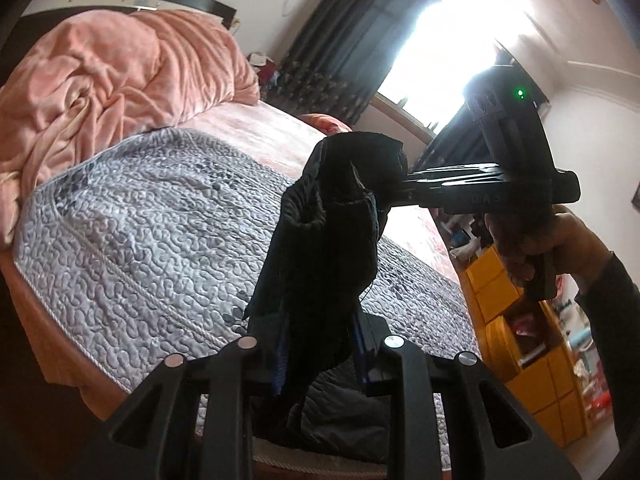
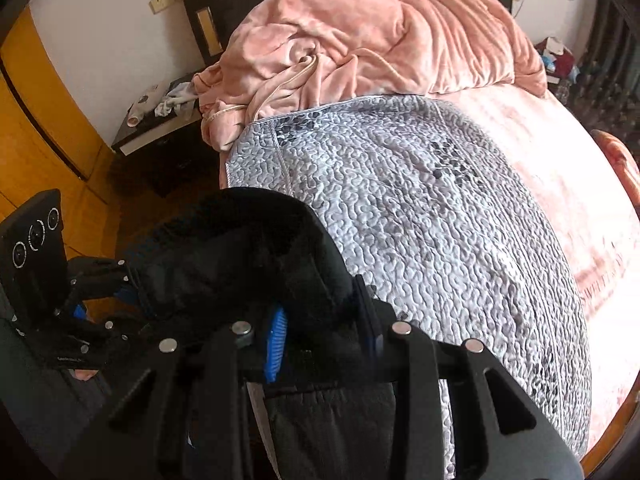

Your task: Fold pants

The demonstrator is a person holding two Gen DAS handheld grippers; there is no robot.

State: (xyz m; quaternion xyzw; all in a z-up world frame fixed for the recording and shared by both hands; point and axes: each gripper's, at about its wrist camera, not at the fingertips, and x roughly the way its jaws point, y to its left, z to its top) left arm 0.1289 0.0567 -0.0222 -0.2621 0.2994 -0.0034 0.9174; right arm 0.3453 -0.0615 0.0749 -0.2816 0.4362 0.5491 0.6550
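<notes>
The black pants (image 1: 324, 248) hang in the air above the bed, stretched between both grippers. My left gripper (image 1: 320, 356) is shut on one part of the waistband, blue pads pressed on the cloth. My right gripper (image 1: 404, 184) comes in from the right of the left wrist view and is shut on the other end of the waistband. In the right wrist view the pants (image 2: 240, 256) bunch between my right gripper (image 2: 324, 332) and the left gripper (image 2: 128, 284) at the left edge. The legs drop down out of sight below.
A grey quilted mat (image 2: 420, 220) covers the near part of the bed. A crumpled pink blanket (image 2: 360, 36) lies at the headboard. A dark nightstand (image 2: 160, 128) with small items stands left of the bed. Yellow cabinets (image 1: 520, 320) stand on the right.
</notes>
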